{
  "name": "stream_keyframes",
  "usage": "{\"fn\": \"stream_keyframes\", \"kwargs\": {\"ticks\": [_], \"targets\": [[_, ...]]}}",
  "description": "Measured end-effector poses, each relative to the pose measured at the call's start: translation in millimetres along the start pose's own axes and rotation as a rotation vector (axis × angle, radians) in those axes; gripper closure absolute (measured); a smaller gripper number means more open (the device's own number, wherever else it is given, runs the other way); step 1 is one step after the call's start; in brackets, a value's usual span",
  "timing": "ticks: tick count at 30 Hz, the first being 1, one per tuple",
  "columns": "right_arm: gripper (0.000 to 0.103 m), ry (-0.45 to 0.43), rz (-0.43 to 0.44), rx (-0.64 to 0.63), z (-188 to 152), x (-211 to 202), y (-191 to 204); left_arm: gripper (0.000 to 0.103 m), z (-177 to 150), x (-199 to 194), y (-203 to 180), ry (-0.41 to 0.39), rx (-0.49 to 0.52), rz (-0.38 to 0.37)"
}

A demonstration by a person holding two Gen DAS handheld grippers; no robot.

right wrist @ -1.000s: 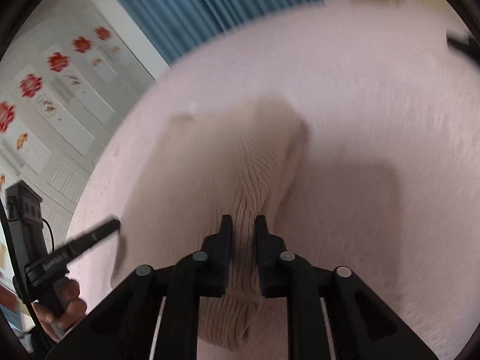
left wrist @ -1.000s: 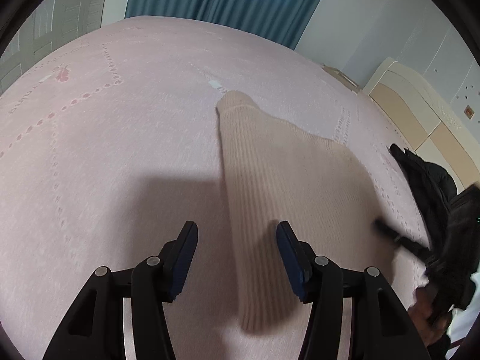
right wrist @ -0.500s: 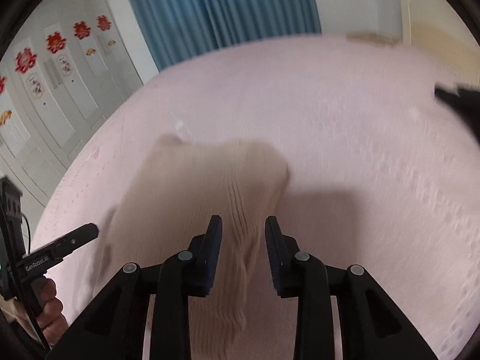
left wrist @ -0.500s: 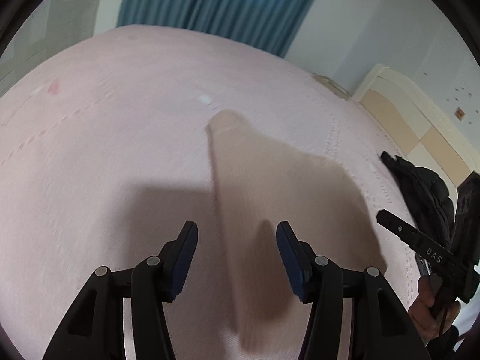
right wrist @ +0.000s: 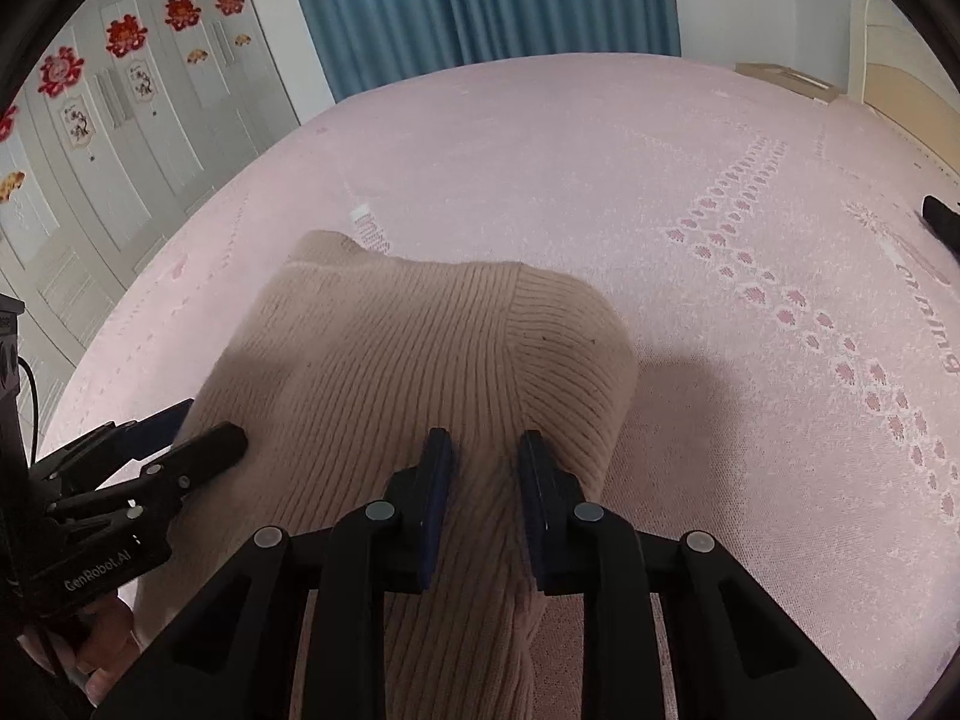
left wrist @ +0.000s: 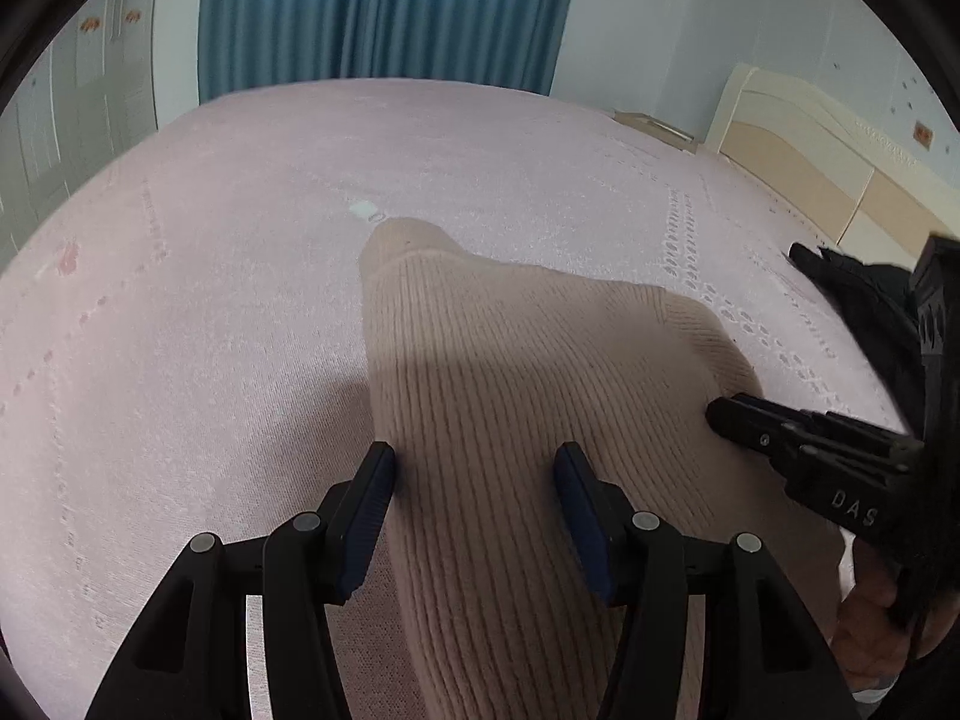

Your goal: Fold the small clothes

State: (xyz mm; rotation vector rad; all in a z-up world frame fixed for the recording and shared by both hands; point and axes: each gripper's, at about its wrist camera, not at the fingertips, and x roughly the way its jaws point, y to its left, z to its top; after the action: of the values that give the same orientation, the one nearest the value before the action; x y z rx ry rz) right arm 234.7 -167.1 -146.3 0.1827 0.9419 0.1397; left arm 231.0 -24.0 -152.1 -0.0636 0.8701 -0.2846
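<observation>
A beige ribbed knit garment [left wrist: 516, 372] lies on the pink bedspread [left wrist: 198, 312]; it also shows in the right wrist view [right wrist: 390, 360]. My left gripper [left wrist: 474, 480] is open and hovers over the garment's near left part, nothing between its pads. My right gripper [right wrist: 485, 468] is open over the garment's near right part, a raised ridge of knit lying between its jaws. The right gripper shows at the right of the left wrist view [left wrist: 798, 444]. The left gripper shows at the left of the right wrist view [right wrist: 180, 450].
A black garment [left wrist: 858, 294] lies at the bed's right side, its tip showing in the right wrist view [right wrist: 942, 222]. A cream headboard [left wrist: 828, 144] stands at the right. Blue curtains [right wrist: 480, 0] and white wardrobe doors [right wrist: 90, 138] stand beyond the bed.
My right gripper opened and let go of the knit fold it was pinching. Both grippers tilted up and moved slightly forward over the garment. The left stayed open.
</observation>
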Motion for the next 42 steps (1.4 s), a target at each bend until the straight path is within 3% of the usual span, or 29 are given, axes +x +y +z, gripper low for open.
{"fn": "stream_keyframes", "kwargs": {"ticks": [14,20,25,30,37,42], "targets": [[0.082,0.003,-0.006,-0.022,2,6,-2,0.048,-6,-4,6,0.017,-0.027,-0.016],[0.082,-0.001,-0.040,-0.041,2,11,-3,0.048,-16,-20,6,0.021,-0.009,-0.057],[0.082,0.019,-0.045,-0.001,7,14,-8,0.048,-20,-27,5,0.036,-0.010,-0.066],[0.081,0.029,-0.048,0.005,4,-8,-3,0.048,-33,-37,-3,0.046,0.026,-0.050],[0.082,0.004,-0.132,-0.096,-29,-36,18,0.048,-52,-43,0,0.076,0.008,-0.061],[0.082,0.031,-0.088,-0.012,-31,-40,7,0.048,-57,-46,0,0.088,-0.003,-0.064]]}}
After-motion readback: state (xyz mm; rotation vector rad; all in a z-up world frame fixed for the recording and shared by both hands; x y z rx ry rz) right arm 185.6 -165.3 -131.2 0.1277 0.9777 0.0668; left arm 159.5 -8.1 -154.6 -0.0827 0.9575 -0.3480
